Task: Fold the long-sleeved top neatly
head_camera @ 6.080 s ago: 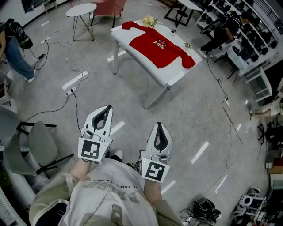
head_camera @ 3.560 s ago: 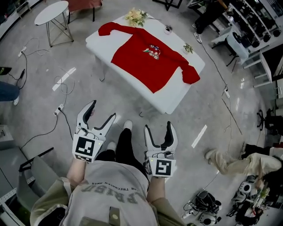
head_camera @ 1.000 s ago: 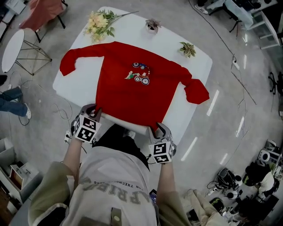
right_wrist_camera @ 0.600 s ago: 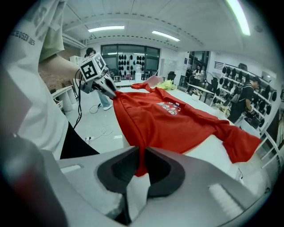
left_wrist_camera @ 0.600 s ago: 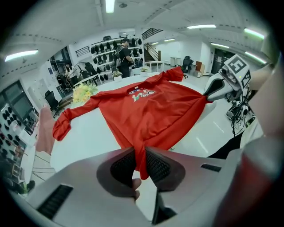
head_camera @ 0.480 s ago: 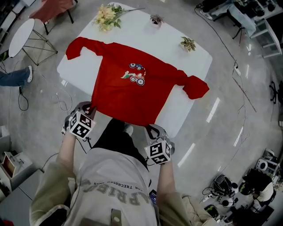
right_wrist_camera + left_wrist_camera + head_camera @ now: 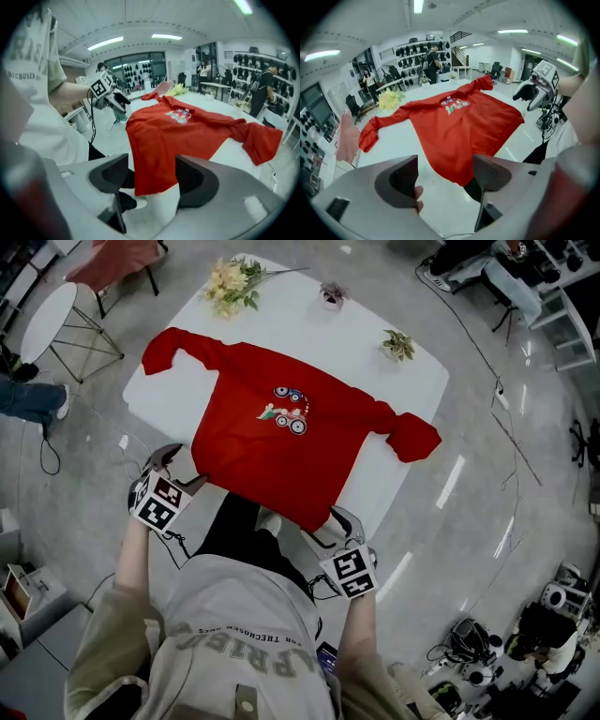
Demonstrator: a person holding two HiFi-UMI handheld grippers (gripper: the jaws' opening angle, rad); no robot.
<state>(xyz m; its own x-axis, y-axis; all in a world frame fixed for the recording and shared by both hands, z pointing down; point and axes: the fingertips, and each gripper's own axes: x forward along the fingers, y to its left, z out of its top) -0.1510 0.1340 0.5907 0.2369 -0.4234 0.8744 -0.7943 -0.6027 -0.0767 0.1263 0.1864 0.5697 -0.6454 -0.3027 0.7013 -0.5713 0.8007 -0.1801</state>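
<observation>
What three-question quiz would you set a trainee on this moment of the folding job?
1. True or false: the red top lies with its print face down on the table.
2. What else stands on the table? A: a bunch of flowers and two small potted plants. B: a stack of books. C: a laptop.
3. Is the left hand-held gripper or the right hand-held gripper clamped on the top?

Key
1. False: the print faces up.
2. A.
3. No. Both have just been opening. Their jaws stand apart with nothing pinched between them, and the hem hangs loose just ahead of them.
</observation>
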